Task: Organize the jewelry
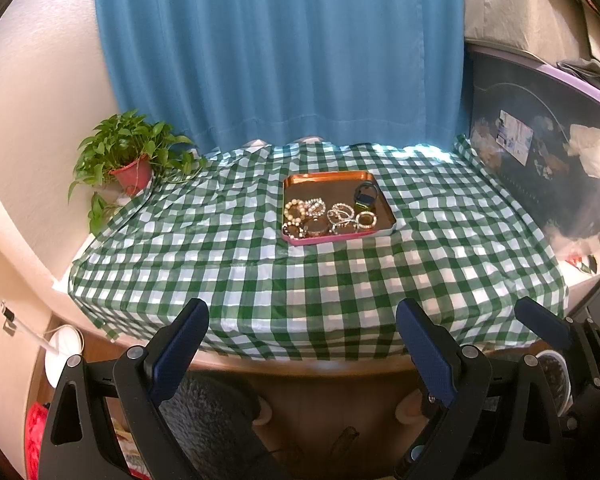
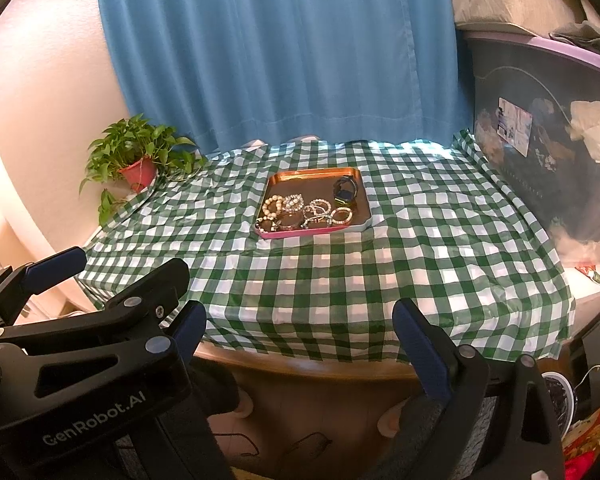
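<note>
Bracelets [image 1: 328, 216] tangled in tray [image 1: 324, 178], individual pieces indistinct

The jewelry [image 1: 328, 216] lies in a tray [image 1: 324, 179] mid-table, a potted plant [image 1: 130, 152] at the far left corner.

I see a shallow copper-coloured tray [image 1: 332, 178] with a pink front rim lying flat. Inside, beaded and sparkly bracelets [image 1: 328, 218] cluster along its near edge; 1 dark watch [image 1: 365, 193] sits at its far right.
</note>
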Demonstrator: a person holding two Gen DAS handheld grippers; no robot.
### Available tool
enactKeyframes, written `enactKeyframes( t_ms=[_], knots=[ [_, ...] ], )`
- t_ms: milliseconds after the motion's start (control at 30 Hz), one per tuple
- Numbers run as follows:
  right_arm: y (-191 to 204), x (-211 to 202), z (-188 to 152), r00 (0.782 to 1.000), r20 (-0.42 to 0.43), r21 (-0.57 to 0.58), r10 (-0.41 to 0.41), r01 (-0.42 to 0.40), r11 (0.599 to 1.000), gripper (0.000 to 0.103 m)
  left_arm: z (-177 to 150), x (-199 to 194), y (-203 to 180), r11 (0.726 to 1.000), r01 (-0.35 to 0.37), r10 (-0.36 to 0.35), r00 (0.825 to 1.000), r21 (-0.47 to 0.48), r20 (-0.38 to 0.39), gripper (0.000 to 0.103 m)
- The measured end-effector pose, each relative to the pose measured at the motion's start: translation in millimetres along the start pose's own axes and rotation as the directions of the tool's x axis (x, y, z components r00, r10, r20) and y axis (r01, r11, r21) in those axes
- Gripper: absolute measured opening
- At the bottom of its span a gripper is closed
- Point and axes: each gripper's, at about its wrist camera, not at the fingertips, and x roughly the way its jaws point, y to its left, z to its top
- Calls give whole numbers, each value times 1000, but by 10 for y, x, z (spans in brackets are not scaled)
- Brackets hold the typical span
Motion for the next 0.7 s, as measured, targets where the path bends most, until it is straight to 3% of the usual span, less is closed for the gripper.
enactKeyframes(
  t_ms=[700],
  knots=[
    [2,-5,0,1000,-2,0,-1,1,1000,94,-6,-3,14,1000,-12,12,1000,-2,-6,97]
  ],
)
